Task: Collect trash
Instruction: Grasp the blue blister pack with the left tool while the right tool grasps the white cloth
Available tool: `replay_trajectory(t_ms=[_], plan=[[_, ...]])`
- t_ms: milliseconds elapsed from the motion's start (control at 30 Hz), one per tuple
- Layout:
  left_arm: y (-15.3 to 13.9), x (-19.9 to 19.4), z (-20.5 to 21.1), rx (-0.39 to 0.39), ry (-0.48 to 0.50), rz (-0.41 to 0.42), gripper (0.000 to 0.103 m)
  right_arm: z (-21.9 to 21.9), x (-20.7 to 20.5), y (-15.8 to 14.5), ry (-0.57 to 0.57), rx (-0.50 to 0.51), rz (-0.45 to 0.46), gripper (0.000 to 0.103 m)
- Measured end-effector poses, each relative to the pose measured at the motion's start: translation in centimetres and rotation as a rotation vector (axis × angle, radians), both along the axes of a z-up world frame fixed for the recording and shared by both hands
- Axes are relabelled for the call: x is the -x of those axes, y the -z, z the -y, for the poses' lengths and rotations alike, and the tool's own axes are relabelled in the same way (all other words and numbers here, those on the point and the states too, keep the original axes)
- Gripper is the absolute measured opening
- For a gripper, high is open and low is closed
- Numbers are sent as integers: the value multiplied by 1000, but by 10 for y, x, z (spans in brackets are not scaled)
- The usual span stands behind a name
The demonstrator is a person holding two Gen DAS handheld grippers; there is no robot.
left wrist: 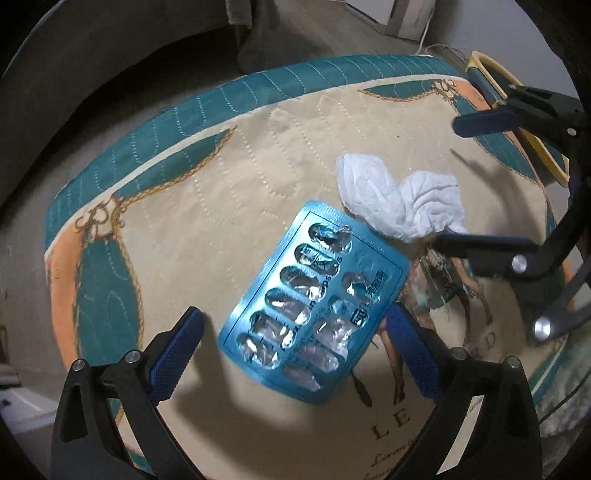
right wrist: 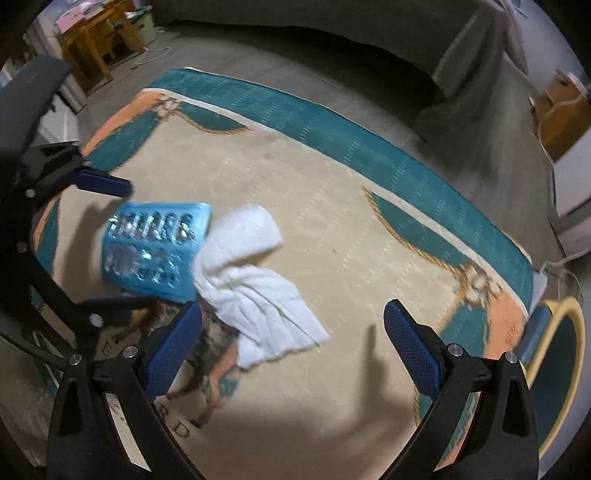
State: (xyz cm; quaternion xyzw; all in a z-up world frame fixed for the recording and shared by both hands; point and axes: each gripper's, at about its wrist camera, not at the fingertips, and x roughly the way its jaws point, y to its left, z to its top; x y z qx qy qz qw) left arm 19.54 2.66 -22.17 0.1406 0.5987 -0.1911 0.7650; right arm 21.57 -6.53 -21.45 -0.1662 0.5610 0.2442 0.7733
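A blue empty pill blister pack point(left wrist: 314, 306) lies on a quilted beige and teal mat point(left wrist: 207, 206). A crumpled white tissue point(left wrist: 402, 199) lies against its far corner. My left gripper point(left wrist: 295, 332) is open and straddles the blister pack, fingers either side of it. My right gripper point(right wrist: 291, 332) is open, low over the mat, with the tissue point(right wrist: 255, 284) just ahead of its left finger. The pack point(right wrist: 155, 251) sits left of it. Each gripper shows in the other's view: the right one point(left wrist: 461, 181) and the left one point(right wrist: 114, 243).
A round bin with a yellow rim point(left wrist: 517, 114) stands off the mat's far right corner; it also shows in the right wrist view point(right wrist: 557, 350). A dark sofa point(right wrist: 332, 26) runs along the back. A wooden table point(right wrist: 96, 40) and white cables lie on the floor.
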Motion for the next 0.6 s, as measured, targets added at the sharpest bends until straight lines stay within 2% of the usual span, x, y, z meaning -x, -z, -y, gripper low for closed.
replay_trajectory(t_ms=[33,167,233,300,333,367,467,533,600], plan=[[0,0,1,0,11,8,99,-1,0,0,-10,-7,-2,92],[0,-6,8,11,31,24,98,-7,-2,7,-43,-4,-28,69],[-2,-7,10,-3,41,42,92,-9,2,11,-61,6,-29,59],[-5,-7,9,-16,38,55,85,-11,5,9,-81,16,-9,33],[-6,-11,9,-14,28,58,78,-11,4,7,-74,7,-15,25],[-6,-15,9,-12,19,61,67,-8,2,6,-53,-11,-31,15],[-9,-16,8,-4,-6,48,67,1,1,4,-11,-28,-57,11],[-12,-12,10,-24,-2,63,67,7,5,0,-3,-22,-48,11],[-18,-13,10,-12,-12,73,67,14,8,-9,15,-41,-36,10]])
